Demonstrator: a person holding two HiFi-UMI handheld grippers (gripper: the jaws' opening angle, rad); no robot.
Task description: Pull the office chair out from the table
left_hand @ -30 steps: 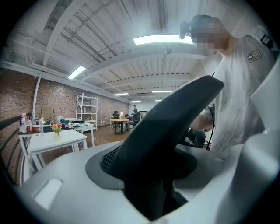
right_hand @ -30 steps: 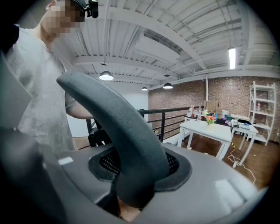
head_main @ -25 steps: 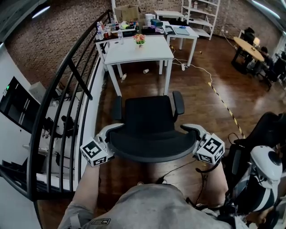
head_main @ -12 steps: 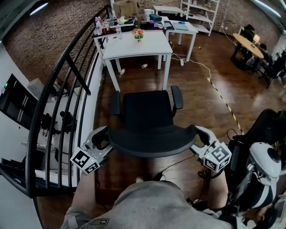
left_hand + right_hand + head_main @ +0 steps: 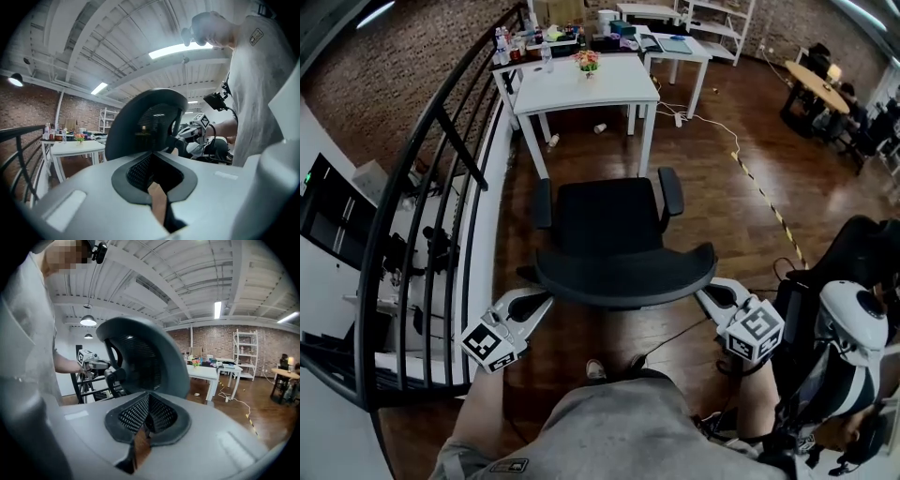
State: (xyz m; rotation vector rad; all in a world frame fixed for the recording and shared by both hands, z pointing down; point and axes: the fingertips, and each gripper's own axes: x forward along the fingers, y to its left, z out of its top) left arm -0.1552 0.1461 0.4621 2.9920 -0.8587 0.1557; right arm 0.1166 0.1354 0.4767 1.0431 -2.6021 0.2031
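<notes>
The one office chair [image 5: 605, 220] stands on the wooden floor [image 5: 712, 197], clear of the white table [image 5: 600, 98], with open floor between its seat and the table's legs. Its curved backrest [image 5: 623, 277] faces the person, and its two armrests [image 5: 543, 203] [image 5: 671, 192] point toward the table.

There are two grippers, one at each lower corner of the backrest. The left gripper [image 5: 540, 301] lies just beside the backrest's left end. Its jaws have just been closing and now sit together with nothing between them; in the left gripper view the backrest rises just beyond the tips. The right gripper [image 5: 703, 293] is at the right end in the same state, with its jaws just closed, pressed together and empty.

Farther out there are two white tables. The nearer tabletop carries one small pot of flowers [image 5: 586, 62], and the second table [image 5: 675, 47] stands behind it to the right. Two small cups (or something like them) lie on the floor under the nearer table [image 5: 553, 141] [image 5: 600, 128]. One dark railing [image 5: 441, 141] runs along the left.
</notes>
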